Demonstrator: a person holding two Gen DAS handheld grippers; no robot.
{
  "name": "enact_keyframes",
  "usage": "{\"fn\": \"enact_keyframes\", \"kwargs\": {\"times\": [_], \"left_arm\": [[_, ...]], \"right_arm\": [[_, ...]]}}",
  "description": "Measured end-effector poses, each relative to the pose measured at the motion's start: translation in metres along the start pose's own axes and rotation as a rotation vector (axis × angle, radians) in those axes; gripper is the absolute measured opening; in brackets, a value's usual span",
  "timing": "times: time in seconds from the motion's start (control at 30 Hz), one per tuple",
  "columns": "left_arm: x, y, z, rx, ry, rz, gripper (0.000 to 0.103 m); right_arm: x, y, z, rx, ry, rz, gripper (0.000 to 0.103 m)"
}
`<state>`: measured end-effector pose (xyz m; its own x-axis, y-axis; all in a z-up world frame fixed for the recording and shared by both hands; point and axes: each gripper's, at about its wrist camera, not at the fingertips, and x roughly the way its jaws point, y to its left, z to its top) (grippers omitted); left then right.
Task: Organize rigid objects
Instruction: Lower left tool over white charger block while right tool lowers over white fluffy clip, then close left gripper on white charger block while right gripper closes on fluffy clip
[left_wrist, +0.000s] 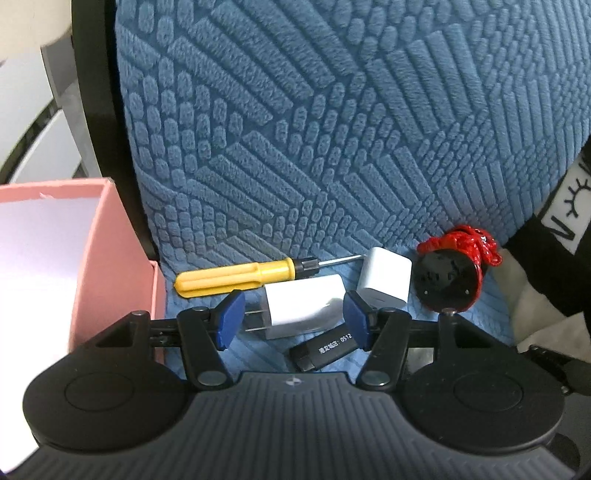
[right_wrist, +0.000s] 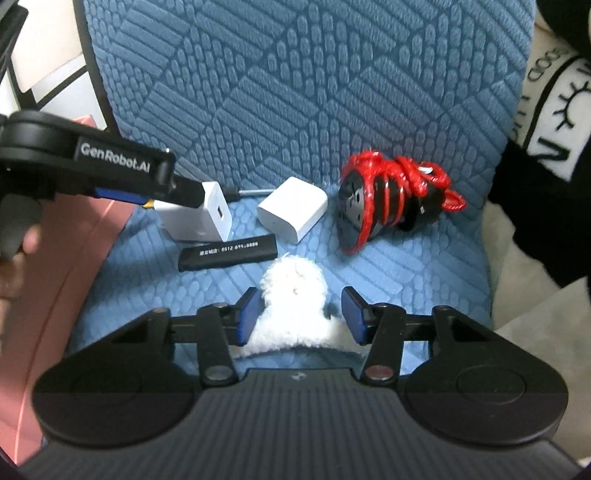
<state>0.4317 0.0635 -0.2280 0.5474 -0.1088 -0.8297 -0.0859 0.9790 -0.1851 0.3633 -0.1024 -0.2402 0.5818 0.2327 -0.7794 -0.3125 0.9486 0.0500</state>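
My left gripper (left_wrist: 293, 319), a black two-finger tool with blue pads (left_wrist: 231, 319), tilts steeply downward. Its jaws stand partly apart, one pad on each side of a gap, and neither pad presses on anything that I can make out. From my right wrist view the same tool reaches in from the left edge, its black body lettered in white, with my left hand (right_wrist: 16, 254) blurred below it around the grip.

My right gripper (right_wrist: 299, 314), the same black build with blue pads (right_wrist: 249, 315), also points steeply down. Its jaws stand narrower; whether the pads press on anything I cannot tell.
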Motion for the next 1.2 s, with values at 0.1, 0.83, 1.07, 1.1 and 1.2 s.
{"fn": "enact_keyframes", "kwargs": {"times": [0.1,0.83,1.07,1.1,1.2], "left_arm": [[0.005,0.004,0.002,-0.030,0.007,-0.031,0.065],[0.020,-0.006,0.000,-0.097,0.025,-0.018,0.072],[0.026,-0.009,-0.003,-0.104,0.006,-0.002,0.070],[0.027,-0.010,-0.003,-0.093,0.005,0.004,0.070],[0.027,-0.011,-0.004,-0.069,0.000,0.009,0.064]], "right_arm": [[0.009,-0.001,0.001,-0.004,0.034,0.011,0.038],[0.003,-0.012,0.004,0.058,0.063,-0.037,0.034],[0.009,-0.007,0.005,0.055,0.065,-0.039,0.034],[0.010,-0.007,0.005,0.057,0.066,-0.039,0.034],[0.010,-0.007,0.004,0.059,0.064,-0.040,0.034]]}}
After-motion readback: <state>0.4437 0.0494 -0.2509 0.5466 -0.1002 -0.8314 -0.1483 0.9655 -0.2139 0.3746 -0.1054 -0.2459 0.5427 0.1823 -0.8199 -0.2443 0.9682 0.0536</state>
